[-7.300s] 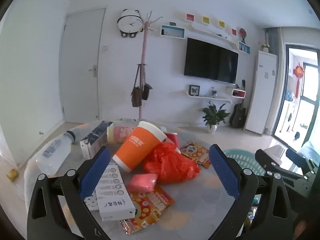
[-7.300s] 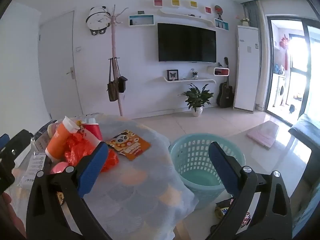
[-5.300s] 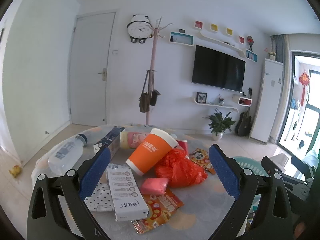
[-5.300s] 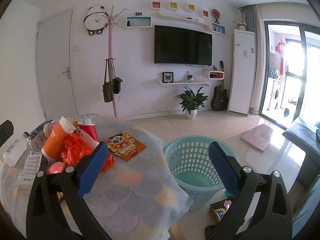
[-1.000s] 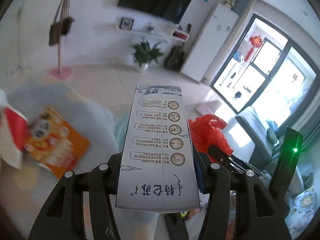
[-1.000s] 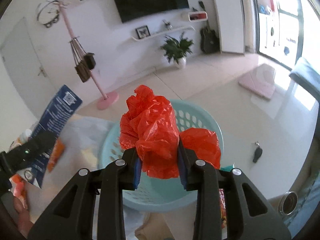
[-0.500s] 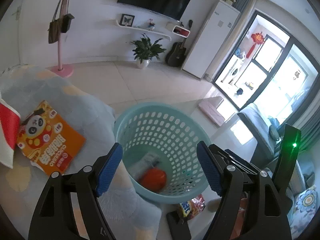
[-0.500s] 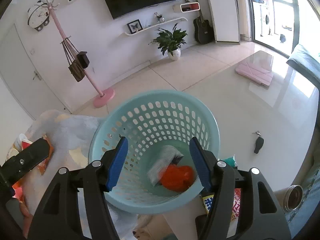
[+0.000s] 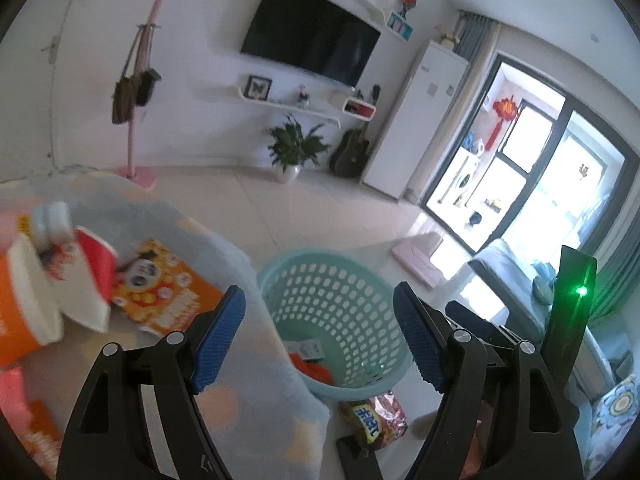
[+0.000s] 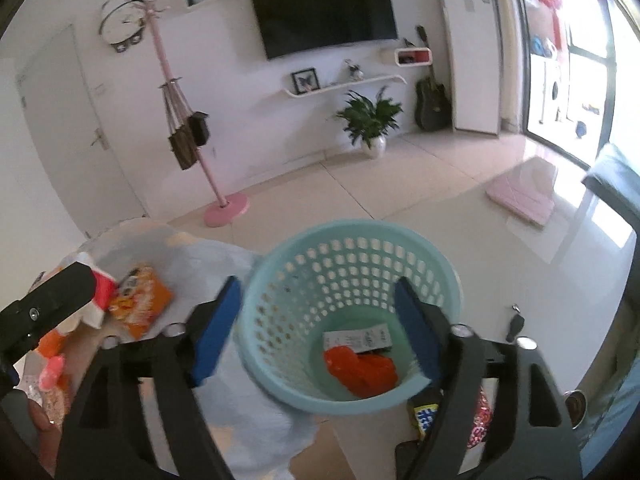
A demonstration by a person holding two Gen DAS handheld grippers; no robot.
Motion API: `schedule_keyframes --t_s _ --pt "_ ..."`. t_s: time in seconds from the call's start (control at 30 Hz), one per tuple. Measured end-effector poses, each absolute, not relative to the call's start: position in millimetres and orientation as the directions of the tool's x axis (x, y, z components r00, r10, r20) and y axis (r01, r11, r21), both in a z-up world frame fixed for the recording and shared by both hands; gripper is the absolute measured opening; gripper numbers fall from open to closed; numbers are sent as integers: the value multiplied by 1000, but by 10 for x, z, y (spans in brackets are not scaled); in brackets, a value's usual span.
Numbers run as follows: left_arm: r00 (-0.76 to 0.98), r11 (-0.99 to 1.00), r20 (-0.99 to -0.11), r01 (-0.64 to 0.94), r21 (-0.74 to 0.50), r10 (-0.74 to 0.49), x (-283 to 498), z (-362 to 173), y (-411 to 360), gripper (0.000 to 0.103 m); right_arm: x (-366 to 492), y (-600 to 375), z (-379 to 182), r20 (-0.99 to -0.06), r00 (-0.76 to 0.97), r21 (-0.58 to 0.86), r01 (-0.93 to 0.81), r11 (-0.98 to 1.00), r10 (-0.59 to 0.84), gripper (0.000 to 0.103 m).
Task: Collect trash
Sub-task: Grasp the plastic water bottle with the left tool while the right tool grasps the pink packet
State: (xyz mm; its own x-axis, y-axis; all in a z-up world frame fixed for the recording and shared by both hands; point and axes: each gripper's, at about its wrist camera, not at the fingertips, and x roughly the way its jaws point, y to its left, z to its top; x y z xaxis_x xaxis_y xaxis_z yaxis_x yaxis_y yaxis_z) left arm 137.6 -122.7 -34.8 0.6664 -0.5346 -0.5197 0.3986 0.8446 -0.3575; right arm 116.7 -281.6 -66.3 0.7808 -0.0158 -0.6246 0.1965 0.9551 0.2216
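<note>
Now both emptied, left gripper (image 9: 318,336) spread, right gripper (image 10: 316,330) just widened, red bag (image 10: 360,370) below in basket (image 10: 352,232).

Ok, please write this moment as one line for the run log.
left gripper: open, empty | right gripper: just opened, empty | basket: holds red bag, box | table: trash remains

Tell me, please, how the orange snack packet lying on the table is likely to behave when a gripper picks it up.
The orange snack packet lies flat on the tablecloth, so it is probably thin, light and floppy. It may sag or fold if pinched at one edge. Its printed surface looks glossy, so it could be somewhat slippery.
</note>
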Motion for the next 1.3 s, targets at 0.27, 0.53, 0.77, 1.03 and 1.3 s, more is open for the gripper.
schedule_keyframes --t_s 0.27,0.53,0.77,1.03,1.3 --pt "767 894 -472 307 -326 -435 984 -74 -545 78 1029 -2112 -408 -571 820 160 68 985 36 87" --pt "876 956 -446 55 -289 -186 659 121 629 85 946 -1360 -279 -551 819 147 -92 985 158 87" --pt "884 940 -452 -247 -236 119 428 191 1689 85 854 -661 -320 -557 774 169 -247 954 300 87" --pt "808 915 -565 -341 -216 168 647 -94 2467 85 730 109 -546 -569 721 121 -403 907 396 86" --pt "748 908 -651 -354 -224 131 826 -604 2743 85 784 400 -704 -585 709 72 -438 896 394 86"
